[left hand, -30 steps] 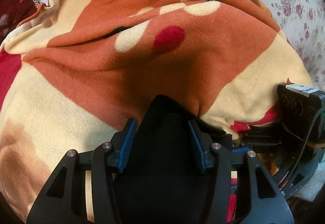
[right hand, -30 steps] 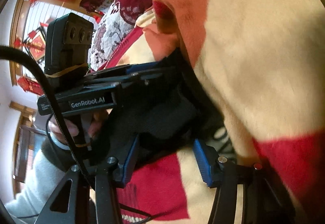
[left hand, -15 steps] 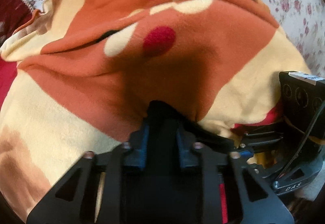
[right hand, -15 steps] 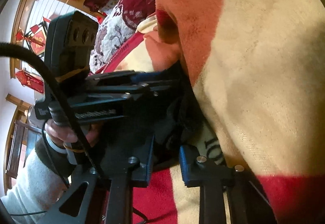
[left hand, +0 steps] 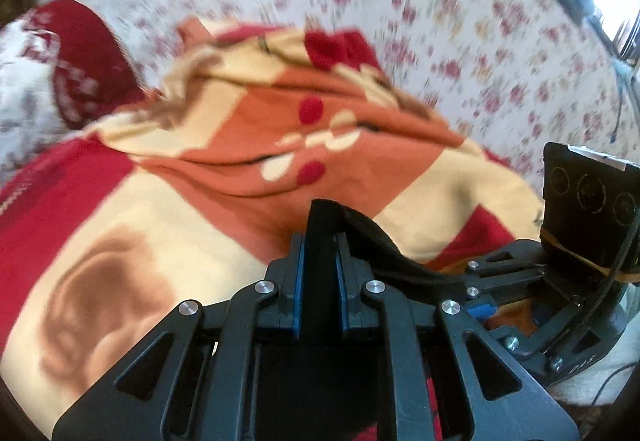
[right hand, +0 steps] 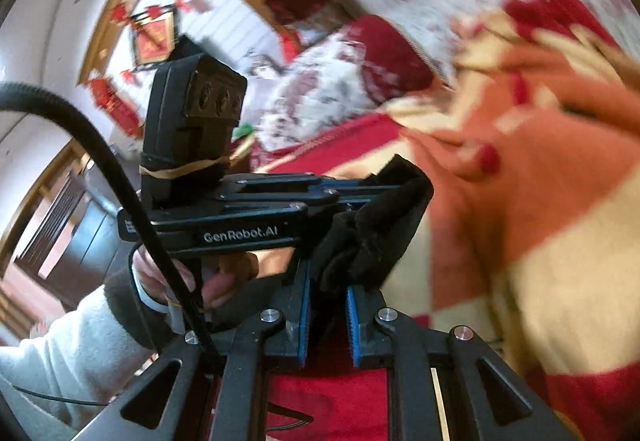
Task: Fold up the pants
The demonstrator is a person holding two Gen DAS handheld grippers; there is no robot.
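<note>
Two black tongs, each made of hard plastic with ribbed blue pads, hold the same piece of black pants (left hand: 320,233). The left gripper (left hand: 319,261) has just closed its jaws, and the pads now pinch a thick fold of this soft, fuzzy cloth, which stands up between them like a narrow ridge. From there a dark band of the cloth runs to the right toward the right gripper (right hand: 326,305). That one has also just closed, and its pads press on a bunched, velvety lump of the pants that rises above them. A hand (right hand: 180,281) in a pale fleece sleeve (right hand: 68,353) holds the left tool's handle, seen from the right wrist camera. Below both lies a plush blanket (left hand: 160,233) with cream, orange and red blocks and round dots. Behind it, a floral bedcover (left hand: 440,21) appears blurred.
</note>
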